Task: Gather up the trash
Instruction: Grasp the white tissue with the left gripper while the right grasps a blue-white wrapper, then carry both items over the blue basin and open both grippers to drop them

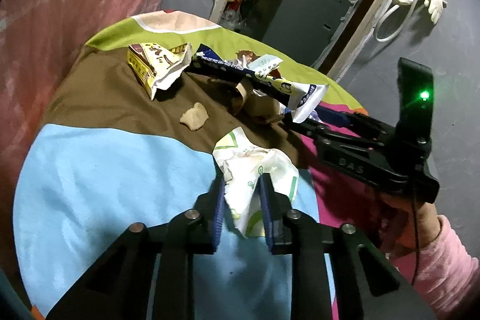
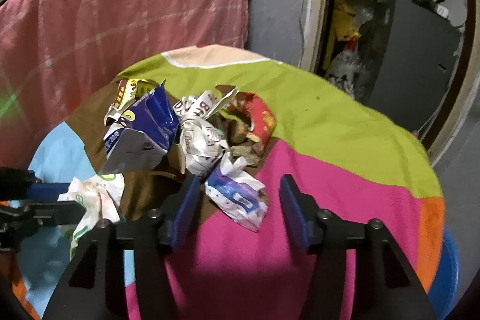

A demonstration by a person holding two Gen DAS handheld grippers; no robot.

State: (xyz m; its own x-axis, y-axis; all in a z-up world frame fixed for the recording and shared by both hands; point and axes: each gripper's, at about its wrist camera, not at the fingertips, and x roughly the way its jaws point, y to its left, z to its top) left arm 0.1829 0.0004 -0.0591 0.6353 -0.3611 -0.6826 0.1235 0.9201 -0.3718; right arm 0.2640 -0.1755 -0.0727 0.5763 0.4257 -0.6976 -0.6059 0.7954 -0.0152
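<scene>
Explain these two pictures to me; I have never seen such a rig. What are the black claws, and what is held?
A person holds a two-finger gripper in each hand; each picture comes from a camera on one gripper. The left gripper is pinching a crumpled white-and-green paper wrapper. The right gripper stands open around a small white-and-purple plastic wrapper, not pressing it. Both work over a round table under a multicoloured cloth, littered with a blue foil bag and a yellow carton.

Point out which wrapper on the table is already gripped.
The crumpled white-and-green wrapper, pinched by the left gripper. The purple-and-white wrapper only lies between the right gripper pads.
</scene>
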